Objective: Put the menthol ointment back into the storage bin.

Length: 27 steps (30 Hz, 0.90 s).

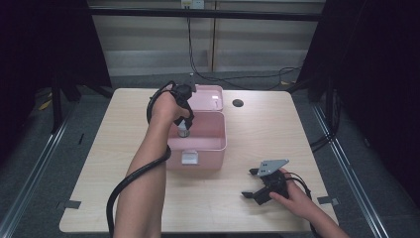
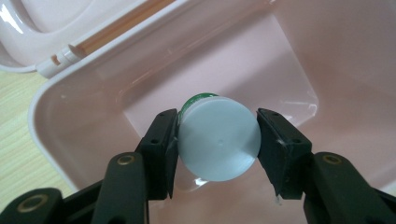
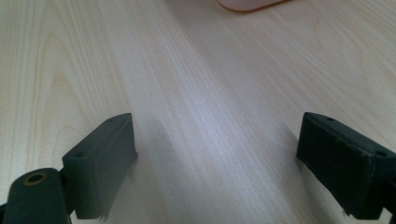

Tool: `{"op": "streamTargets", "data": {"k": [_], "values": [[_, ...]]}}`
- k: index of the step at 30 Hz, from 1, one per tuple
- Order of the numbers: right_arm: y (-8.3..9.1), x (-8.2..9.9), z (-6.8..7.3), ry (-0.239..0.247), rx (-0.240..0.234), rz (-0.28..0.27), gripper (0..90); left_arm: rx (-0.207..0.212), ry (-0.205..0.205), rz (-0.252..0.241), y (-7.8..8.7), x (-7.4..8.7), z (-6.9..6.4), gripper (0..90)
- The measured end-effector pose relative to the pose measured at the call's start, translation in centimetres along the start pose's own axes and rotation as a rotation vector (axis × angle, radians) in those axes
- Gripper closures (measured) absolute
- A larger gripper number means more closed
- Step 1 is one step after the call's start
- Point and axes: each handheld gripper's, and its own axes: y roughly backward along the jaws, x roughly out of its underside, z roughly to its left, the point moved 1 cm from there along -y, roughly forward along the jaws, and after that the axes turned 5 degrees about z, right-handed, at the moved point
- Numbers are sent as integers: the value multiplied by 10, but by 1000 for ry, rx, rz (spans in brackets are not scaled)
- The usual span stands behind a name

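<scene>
A pink plastic box (image 1: pixel 200 144) with its hinged lid (image 1: pixel 210 96) folded back stands mid-table. My left gripper (image 1: pixel 184 126) reaches down into it, shut on a small bottle (image 2: pixel 218 137) with a pale round end and a green band; both pads press its sides above the box floor (image 2: pixel 280 60). The bottle (image 1: pixel 184 130) shows as a small pale cylinder inside the box in the high view. My right gripper (image 1: pixel 255 191) rests low near the table's front right, its jaws wide apart with bare wood (image 3: pixel 210 126) between them.
The box's white latch (image 1: pixel 189 157) faces the person. A dark round hole (image 1: pixel 238 103) sits in the table behind the box. Black cables trail from both grippers. A corner of the pink box (image 3: pixel 247 4) shows at the top of the right gripper view.
</scene>
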Motion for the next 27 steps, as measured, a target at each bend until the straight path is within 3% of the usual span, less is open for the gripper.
{"op": "streamTargets", "data": {"k": [23, 27], "values": [[0, 0, 0, 1, 1, -3, 109, -29, 75, -65, -27, -12, 6, 501], [0, 0, 0, 2, 1, -3, 110, -29, 106, -80, -32, -13, 6, 501]]}}
